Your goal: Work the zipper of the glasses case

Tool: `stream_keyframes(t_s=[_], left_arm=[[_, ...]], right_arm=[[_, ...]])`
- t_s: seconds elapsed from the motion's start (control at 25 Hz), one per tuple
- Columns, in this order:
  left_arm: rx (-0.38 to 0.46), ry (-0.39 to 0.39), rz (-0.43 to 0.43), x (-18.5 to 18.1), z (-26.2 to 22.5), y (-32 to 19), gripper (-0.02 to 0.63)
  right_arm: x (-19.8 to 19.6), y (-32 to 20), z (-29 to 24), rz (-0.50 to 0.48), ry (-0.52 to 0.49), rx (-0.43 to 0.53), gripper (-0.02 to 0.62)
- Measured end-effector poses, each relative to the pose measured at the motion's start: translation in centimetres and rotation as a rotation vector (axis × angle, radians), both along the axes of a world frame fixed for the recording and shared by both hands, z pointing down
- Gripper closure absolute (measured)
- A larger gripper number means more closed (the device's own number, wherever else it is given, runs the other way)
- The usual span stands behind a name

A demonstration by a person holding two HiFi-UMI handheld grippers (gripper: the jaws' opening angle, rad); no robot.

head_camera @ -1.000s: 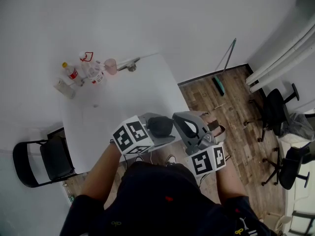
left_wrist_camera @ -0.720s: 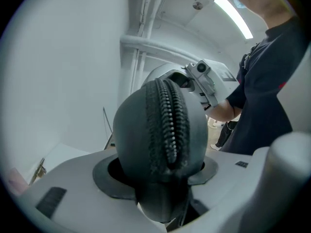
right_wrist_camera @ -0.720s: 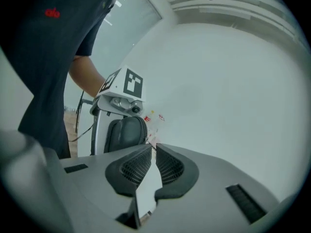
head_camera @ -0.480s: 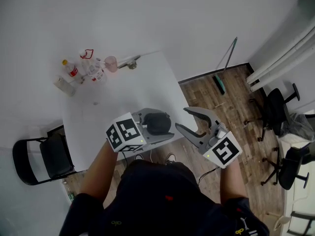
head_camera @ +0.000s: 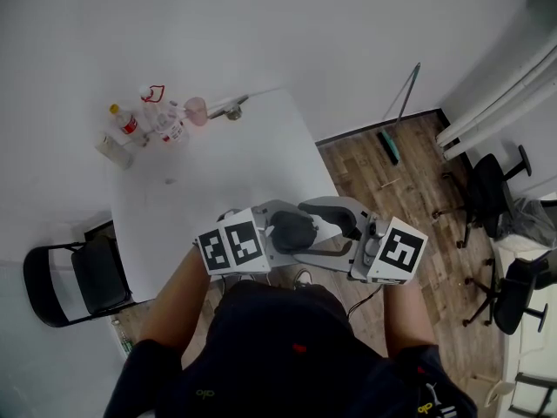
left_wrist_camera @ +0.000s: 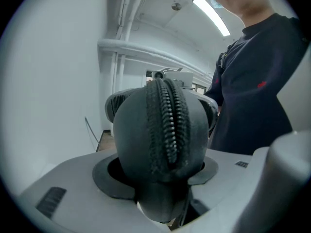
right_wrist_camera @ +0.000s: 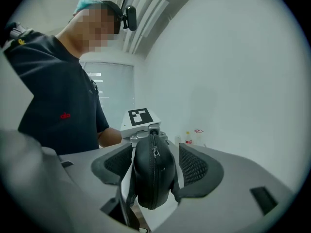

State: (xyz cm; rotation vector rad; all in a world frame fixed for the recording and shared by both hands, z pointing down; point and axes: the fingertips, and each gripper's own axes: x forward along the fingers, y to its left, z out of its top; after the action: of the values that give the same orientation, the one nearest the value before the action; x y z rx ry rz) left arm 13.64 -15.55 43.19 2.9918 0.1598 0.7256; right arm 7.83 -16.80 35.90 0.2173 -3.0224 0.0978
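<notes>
Folding chair of black metal and fabric (head_camera: 74,286) stands at the lower left of the head view, beside a white rectangular table (head_camera: 226,164). Near the table's far left corner is a cluster of clear plastic bottles (head_camera: 144,129), one with a red label.

Lower centre, over the table's near edge, the left gripper (head_camera: 280,233), grey with a black-and-white marker cube, is clamped on a dark grey rounded fabric glasses case (head_camera: 296,229). Its own view shows the case filling the space between the jaws, one end facing the camera. The black zipper (left_wrist_camera: 167,125) runs up the middle of that end with its teeth meshed.

Just right of it, the right gripper (head_camera: 324,232) points left at the case. Its jaws have just been opening and now stand wide apart. The case hangs between the two ribbed pads (right_wrist_camera: 194,166), with a gap showing on each side. A small metal zipper pull (right_wrist_camera: 155,152) sits on the seam facing that camera.

Brown wood-plank floor (head_camera: 392,190) and black office chairs (head_camera: 487,198) fill the right.
</notes>
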Motion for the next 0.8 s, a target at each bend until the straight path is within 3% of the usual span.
stream_keyframes(t_s=[0.2,0.32,0.64,0.8], left_arm=[[-0.018,-0.020,0.026,0.4,0.3,0.6,0.344],[-0.027,0.018,0.011,0.4,-0.1,0.3,0.344],[-0.093,0.297,-0.066,-0.1,-3.7,-0.7,0.310],[-0.117,0.391,-0.097,0.1,-4.4,-0.8,0.313]], right_arm=[[-0.5,0.3,0.4,-0.004,0.024,-0.005,0.322],[-0.6,0.0,0.0,0.021,0.001,0.009,0.331],[1.7,-1.5,-3.1,0.123,-0.215,-0.013,0.336],[2.0,-1.4,-3.8,0.133,-0.283,-0.020,0.337]])
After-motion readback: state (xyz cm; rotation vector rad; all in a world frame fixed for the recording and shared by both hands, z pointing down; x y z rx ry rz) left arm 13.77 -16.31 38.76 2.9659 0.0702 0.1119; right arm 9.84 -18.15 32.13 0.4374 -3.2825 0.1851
